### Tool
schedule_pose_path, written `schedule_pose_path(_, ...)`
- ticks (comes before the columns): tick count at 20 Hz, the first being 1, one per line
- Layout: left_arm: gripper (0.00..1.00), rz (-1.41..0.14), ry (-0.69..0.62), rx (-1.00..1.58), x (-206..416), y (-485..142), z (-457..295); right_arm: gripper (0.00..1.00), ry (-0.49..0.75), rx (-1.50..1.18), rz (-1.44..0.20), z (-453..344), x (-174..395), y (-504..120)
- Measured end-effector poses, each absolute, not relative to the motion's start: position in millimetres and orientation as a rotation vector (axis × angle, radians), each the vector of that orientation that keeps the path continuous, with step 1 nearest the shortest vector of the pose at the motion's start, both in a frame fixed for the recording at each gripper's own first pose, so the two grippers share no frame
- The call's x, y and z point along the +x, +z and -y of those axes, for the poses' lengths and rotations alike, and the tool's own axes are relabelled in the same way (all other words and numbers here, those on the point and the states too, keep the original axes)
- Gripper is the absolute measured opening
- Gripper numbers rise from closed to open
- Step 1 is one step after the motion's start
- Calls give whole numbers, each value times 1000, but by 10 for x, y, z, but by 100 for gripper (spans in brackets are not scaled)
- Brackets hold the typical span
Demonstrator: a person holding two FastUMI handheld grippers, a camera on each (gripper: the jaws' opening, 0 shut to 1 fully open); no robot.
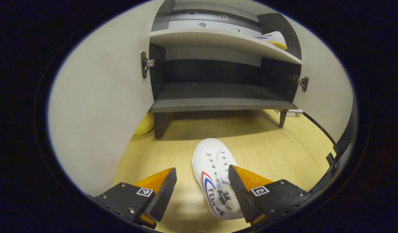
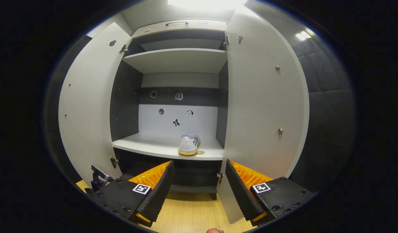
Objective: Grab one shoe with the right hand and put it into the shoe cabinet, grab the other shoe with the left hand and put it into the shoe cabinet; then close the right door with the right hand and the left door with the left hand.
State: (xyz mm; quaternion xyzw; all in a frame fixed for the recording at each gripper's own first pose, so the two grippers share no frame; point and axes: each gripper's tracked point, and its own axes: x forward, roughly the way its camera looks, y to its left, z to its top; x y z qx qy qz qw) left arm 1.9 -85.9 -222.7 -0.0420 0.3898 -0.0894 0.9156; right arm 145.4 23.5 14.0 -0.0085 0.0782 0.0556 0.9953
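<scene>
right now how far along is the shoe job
Done: one shoe already sits on a cabinet shelf. In hand: the left gripper is open over the second shoe on the floor, one finger at its side, nothing clamped yet. The right gripper is open and empty, facing the cabinet. Left: grab and shelve that shoe, then shut the right door and left door, both wide open.

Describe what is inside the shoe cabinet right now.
One white shoe sits on the cabinet's middle shelf, heel outward, right of centre. The other shelves look bare. The shoe's far side is hidden.
</scene>
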Motion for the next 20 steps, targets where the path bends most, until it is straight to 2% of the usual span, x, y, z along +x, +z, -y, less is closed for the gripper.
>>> schedule_pose_path(8, 93, -936, -170, -45, -138, -2664, 860, 98, 95, -16, -195, -114, 1327, -8)
schedule_pose_path(10, 94, -928, -164, -45, -134, -2677, 871, 98, 91, -13, -204, -71, 1302, -39)
schedule_pose_path(11, 100, -933, -162, -48, -141, -2683, 875, 98, 89, -11, -207, -52, 1296, -49)
schedule_pose_path(12, 94, -937, -160, -53, -140, -2685, 877, 98, 88, -8, -209, -38, 1292, -63)
schedule_pose_path(15, 95, -964, -177, -85, -175, -2736, 943, 98, 95, 1, -214, -36, 1282, -78)
schedule_pose_path(18, 84, -957, -206, -74, -159, -2721, 1034, 98, 107, 6, -217, -45, 1273, -84)
schedule_pose_path(19, 65, -958, -207, -59, -189, -2739, 1087, 98, 111, 8, -217, -48, 1274, -86)
schedule_pose_path(20, 55, -951, -210, -32, -166, -2729, 1101, 98, 114, 9, -218, -48, 1265, -97)
